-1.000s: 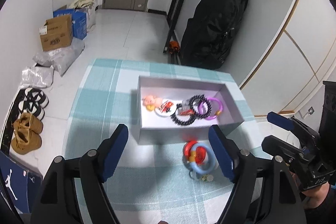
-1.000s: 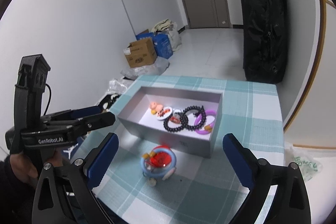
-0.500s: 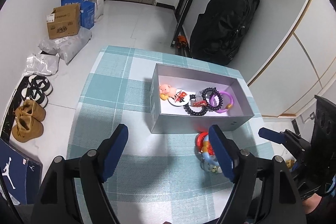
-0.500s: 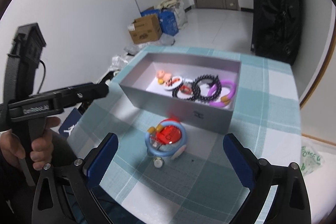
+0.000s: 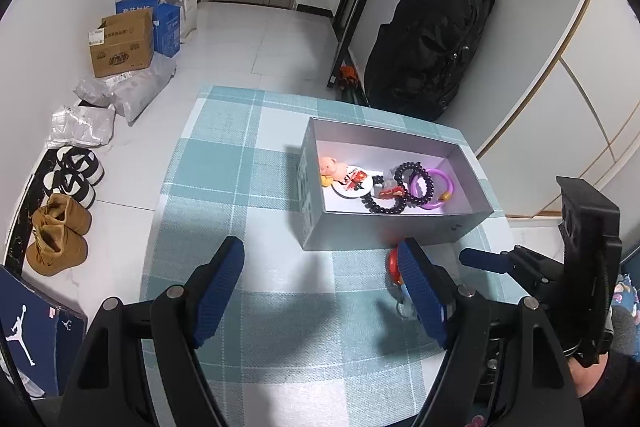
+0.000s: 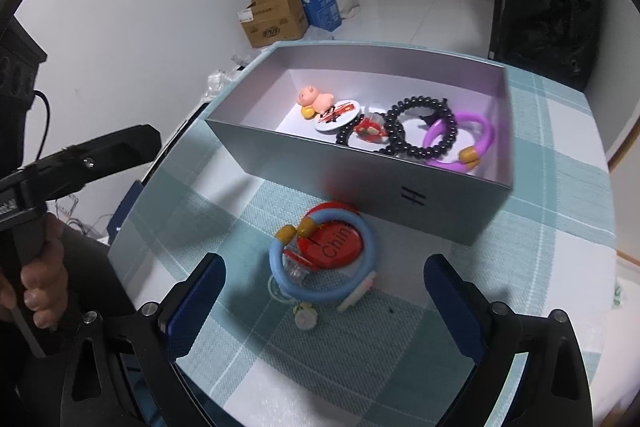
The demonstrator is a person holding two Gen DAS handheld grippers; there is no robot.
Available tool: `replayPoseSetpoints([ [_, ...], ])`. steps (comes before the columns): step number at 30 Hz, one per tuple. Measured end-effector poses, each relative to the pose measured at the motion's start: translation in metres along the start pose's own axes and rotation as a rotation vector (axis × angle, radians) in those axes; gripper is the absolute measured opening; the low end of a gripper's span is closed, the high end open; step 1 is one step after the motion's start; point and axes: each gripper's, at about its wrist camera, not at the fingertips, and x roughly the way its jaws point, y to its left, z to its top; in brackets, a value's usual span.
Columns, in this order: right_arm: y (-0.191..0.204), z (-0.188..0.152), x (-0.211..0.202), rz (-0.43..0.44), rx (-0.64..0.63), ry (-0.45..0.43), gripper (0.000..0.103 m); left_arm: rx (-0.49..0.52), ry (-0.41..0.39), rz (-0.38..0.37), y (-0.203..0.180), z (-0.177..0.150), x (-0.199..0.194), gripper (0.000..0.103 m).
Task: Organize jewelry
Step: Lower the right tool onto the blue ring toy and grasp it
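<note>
Both hand-held grippers wide apart and empty, right hand-held gripper (image 6: 322, 289) over blue bangle (image 6: 322, 255).

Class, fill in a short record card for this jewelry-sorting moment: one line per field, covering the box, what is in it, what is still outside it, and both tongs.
Surface: checked teal tablecloth
Container: open grey box
Inside box: pig figure, white badge, black bead bracelets, purple ring
Outside box: blue ring lying over a red badge, in front of the box
Left tongs: open, empty, above the cloth
Right tongs: open, empty, straddling the blue ring pile
Remaining: the pile outside the box
</note>
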Motion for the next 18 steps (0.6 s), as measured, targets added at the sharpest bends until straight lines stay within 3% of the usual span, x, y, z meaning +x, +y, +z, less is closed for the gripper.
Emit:
replayPoseSetpoints([
  [5,0.005,0.003,0.009,-0.005,-0.025,0.014,0.095,0.017,0.0,0.018,0.0,-0.001,0.001,0.075],
  [13,0.013,0.004,0.023,-0.048,-0.078,0.043,0.068,0.03,0.005,0.028,0.0,0.0,0.0,0.075],
  [18,0.012,0.004,0.023,-0.064,-0.083,0.043,0.06,0.003,0.011,0.005,0.004,0.002,0.0,0.075],
])
